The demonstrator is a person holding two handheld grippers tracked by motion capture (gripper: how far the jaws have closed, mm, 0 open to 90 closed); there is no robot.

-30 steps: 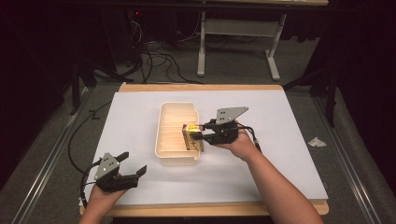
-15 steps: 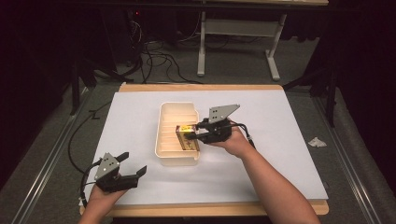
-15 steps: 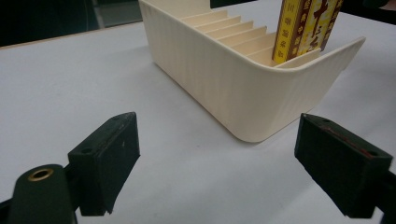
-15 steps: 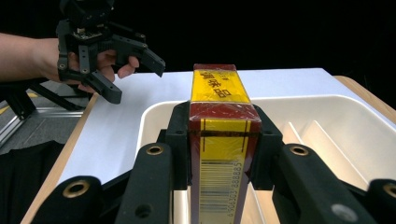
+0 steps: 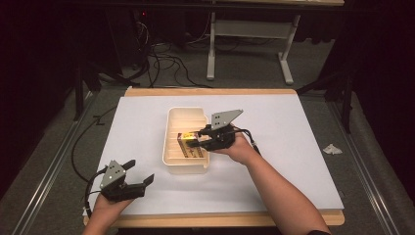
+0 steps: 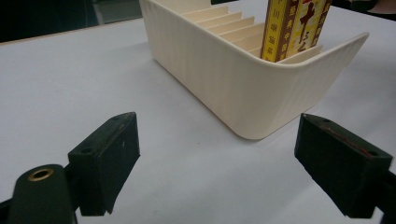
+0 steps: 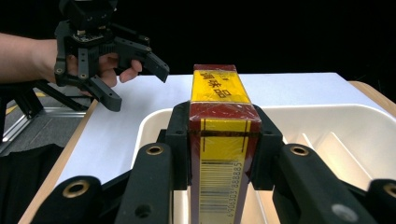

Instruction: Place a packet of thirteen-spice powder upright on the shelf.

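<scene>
A yellow and dark red box (image 5: 188, 145) with printed characters stands upright inside the cream slotted tray (image 5: 171, 117), towards its near end. My right gripper (image 5: 194, 140) reaches in from the tray's right side and is shut on the box (image 7: 219, 135), one black pad on each side. The tray wall hides the box's bottom (image 6: 294, 28). My left gripper (image 5: 141, 171) rests at the table's front left, apart from the tray (image 6: 224, 79), with its jaws wide open and nothing between them (image 6: 224, 163).
White paper (image 5: 293, 147) covers the wooden table. The tray's dividers (image 7: 327, 140) form several narrow slots. Cables lie on the floor behind the table, and a crumpled scrap (image 5: 333, 149) lies on the floor to the right. The left gripper (image 7: 137, 86) shows beyond the tray.
My right gripper has carried the box a little to the left, further over the tray. The left gripper has stayed where it was.
</scene>
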